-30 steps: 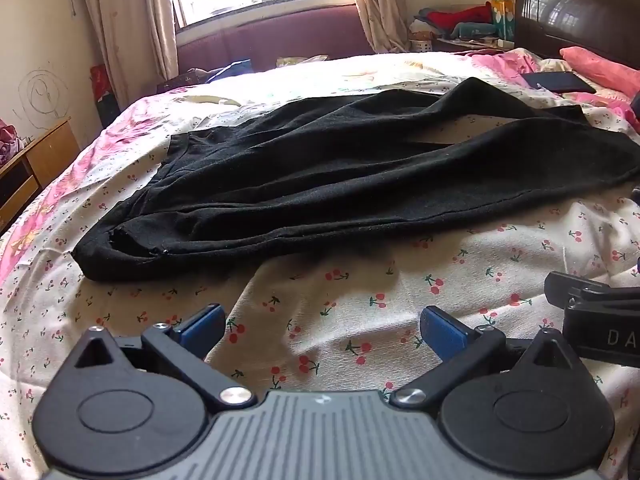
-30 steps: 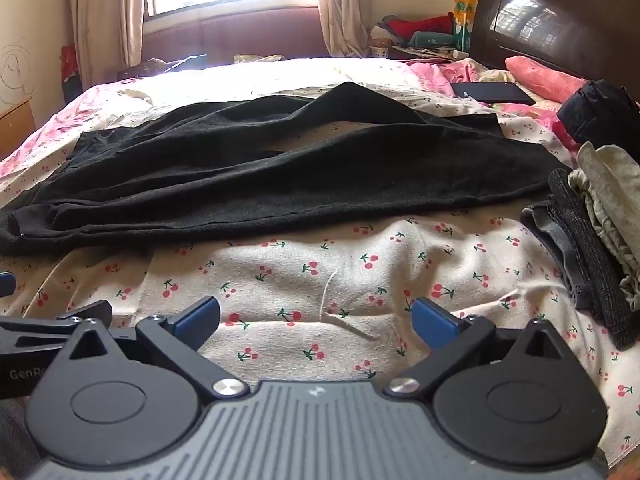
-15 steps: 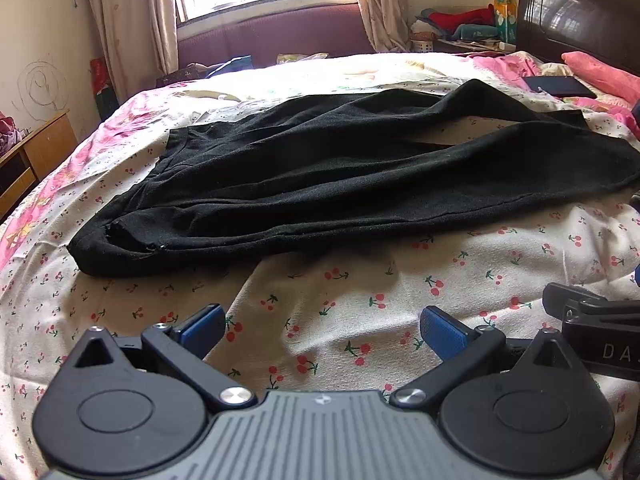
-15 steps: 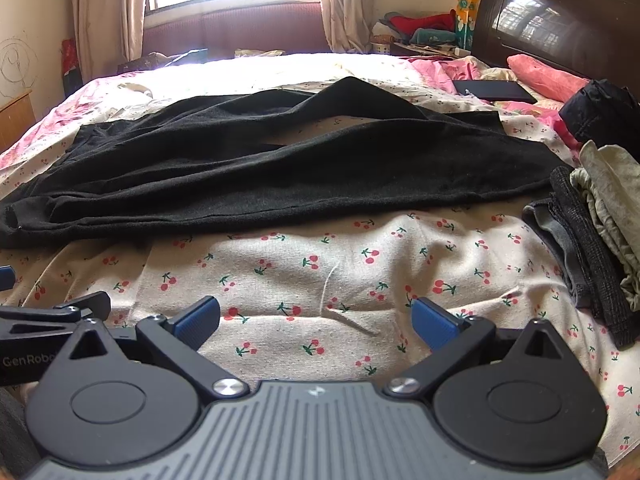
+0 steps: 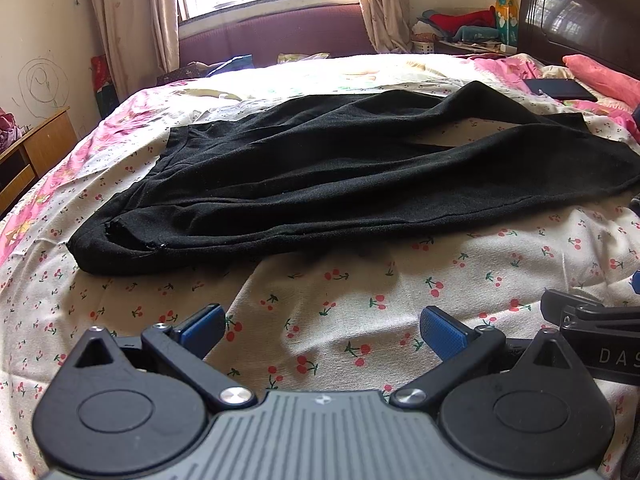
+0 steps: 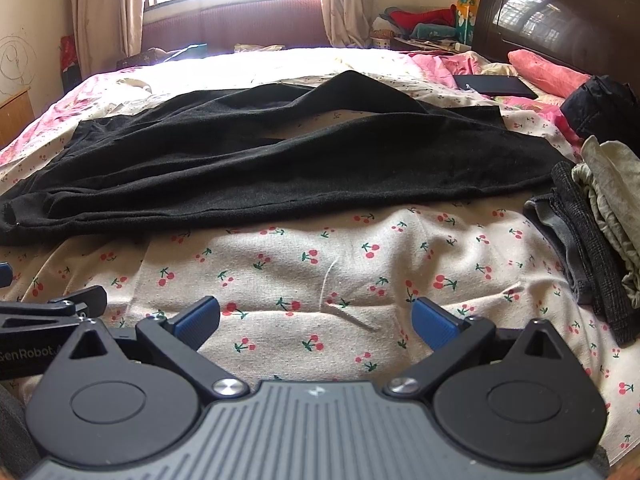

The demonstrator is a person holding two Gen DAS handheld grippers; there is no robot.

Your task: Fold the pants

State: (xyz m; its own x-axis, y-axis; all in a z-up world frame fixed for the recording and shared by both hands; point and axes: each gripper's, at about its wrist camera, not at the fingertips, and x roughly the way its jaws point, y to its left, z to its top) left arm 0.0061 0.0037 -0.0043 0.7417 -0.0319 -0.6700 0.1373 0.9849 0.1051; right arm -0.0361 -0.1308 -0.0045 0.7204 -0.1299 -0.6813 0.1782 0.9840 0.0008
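Two grippers hang low over the near part of the bed, both with their blue-padded fingers spread wide and nothing between them. The left gripper (image 5: 322, 330) and the right gripper (image 6: 316, 318) sit side by side above the cherry-print sheet (image 5: 360, 308), each short of the pants. The black pants (image 5: 340, 176) lie spread across the middle of the bed, beyond the grippers, with one end bunched toward the left edge of the bed and the legs running off to the right; the upper leg rises in a loose ridge and a strip of sheet shows between the two legs. At the right side of the bed, just beside the pants' leg end, rests a pile of grey and olive clothes (image 6: 592, 240). Farther up the bed, near the dark headboard (image 6: 560, 20), lie a black tablet (image 6: 496, 85) and a pink pillow (image 6: 548, 74).
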